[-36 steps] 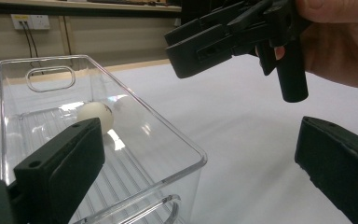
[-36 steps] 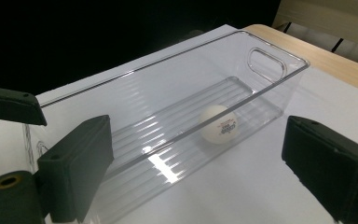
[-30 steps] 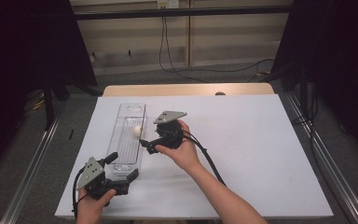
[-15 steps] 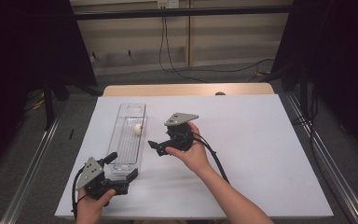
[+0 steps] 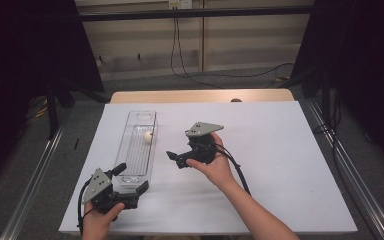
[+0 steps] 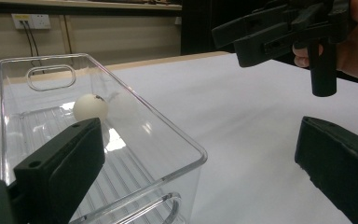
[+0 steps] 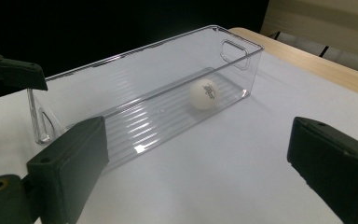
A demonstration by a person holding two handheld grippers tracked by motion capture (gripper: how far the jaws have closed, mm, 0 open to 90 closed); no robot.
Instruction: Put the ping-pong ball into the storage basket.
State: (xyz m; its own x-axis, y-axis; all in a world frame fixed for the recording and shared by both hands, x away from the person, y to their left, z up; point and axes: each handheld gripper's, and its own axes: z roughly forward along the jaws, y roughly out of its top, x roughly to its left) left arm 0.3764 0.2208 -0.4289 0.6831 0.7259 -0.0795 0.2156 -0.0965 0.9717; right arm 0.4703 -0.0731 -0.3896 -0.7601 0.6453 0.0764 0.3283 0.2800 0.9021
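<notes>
The ping-pong ball (image 5: 146, 135) sits in the clear bin (image 5: 138, 150), both grippers' fingers spread and empty; the right gripper (image 5: 176, 158) probably moves off next.

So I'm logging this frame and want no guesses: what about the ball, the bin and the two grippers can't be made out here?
- Print on the ball: too small to read in the right gripper view.
- Whether the left gripper presses on the clear bin: its jaws straddle the near wall, and the picture's bottom edge cuts off the pads.
- Right gripper: jaws open, nothing between them.
</notes>
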